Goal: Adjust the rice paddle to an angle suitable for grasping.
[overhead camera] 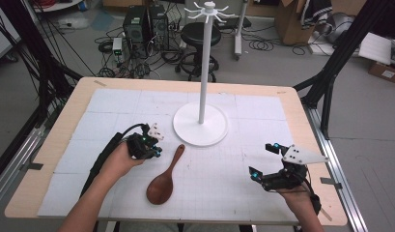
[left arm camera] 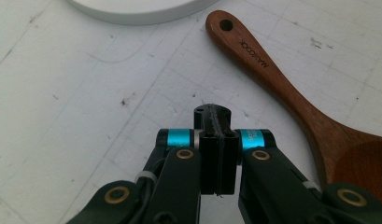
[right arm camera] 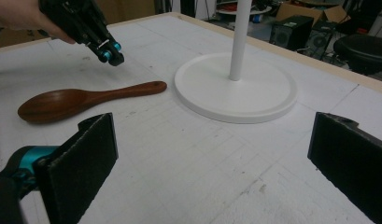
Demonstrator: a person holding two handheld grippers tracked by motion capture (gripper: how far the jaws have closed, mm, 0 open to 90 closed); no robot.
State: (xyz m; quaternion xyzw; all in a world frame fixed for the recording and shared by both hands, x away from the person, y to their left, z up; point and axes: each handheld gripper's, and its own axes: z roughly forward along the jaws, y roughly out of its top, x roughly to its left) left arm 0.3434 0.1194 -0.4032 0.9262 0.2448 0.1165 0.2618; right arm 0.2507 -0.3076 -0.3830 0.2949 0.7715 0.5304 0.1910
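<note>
Fingers of the left gripper point(overhead camera: 155, 151) are pressed together on nothing, just left of the wooden spoon point(overhead camera: 164, 178), whose handle runs toward the white stand base point(overhead camera: 200, 123) mid-table, bowl toward the near edge; right gripper point(overhead camera: 260, 161) gapes empty, farther off.

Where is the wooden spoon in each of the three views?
High view: the wooden spoon lies at lower centre, bowl toward the person.
Left gripper view: it runs down the right side, beside the shut jaws.
Right gripper view: it lies at left.
Shared landmark: the white round stand base near the handle's end.
</note>
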